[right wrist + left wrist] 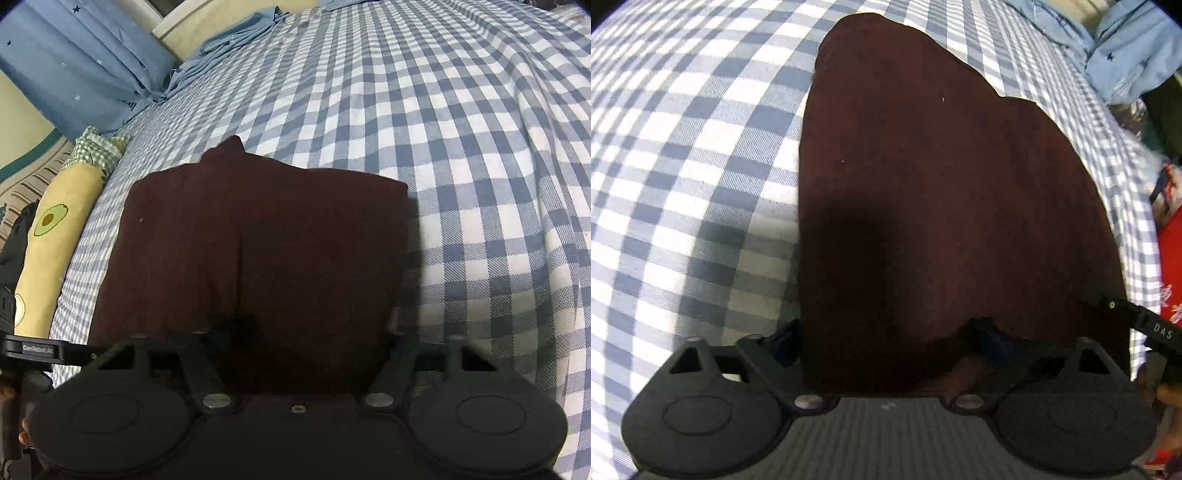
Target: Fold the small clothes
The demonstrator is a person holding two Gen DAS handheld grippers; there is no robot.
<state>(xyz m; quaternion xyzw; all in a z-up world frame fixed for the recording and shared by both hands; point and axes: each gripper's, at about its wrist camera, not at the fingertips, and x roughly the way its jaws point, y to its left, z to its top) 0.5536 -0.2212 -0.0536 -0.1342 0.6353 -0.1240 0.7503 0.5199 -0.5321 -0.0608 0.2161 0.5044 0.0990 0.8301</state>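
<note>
A dark maroon garment lies folded flat on the blue-and-white checked bed sheet. In the left wrist view its near edge runs between the fingers of my left gripper, which stand wide apart, open, one at the cloth's left edge and one on its right part. In the right wrist view the same garment shows a lengthwise fold line. My right gripper hangs over its near edge with the fingers apart and cloth between them. Dark fingertips blur into the dark fabric.
A blue star-print curtain and a crumpled light blue cloth lie at the bed's far side. An avocado-print bolster runs along the left edge. A red item sits past the bed edge. The sheet is wrinkled at right.
</note>
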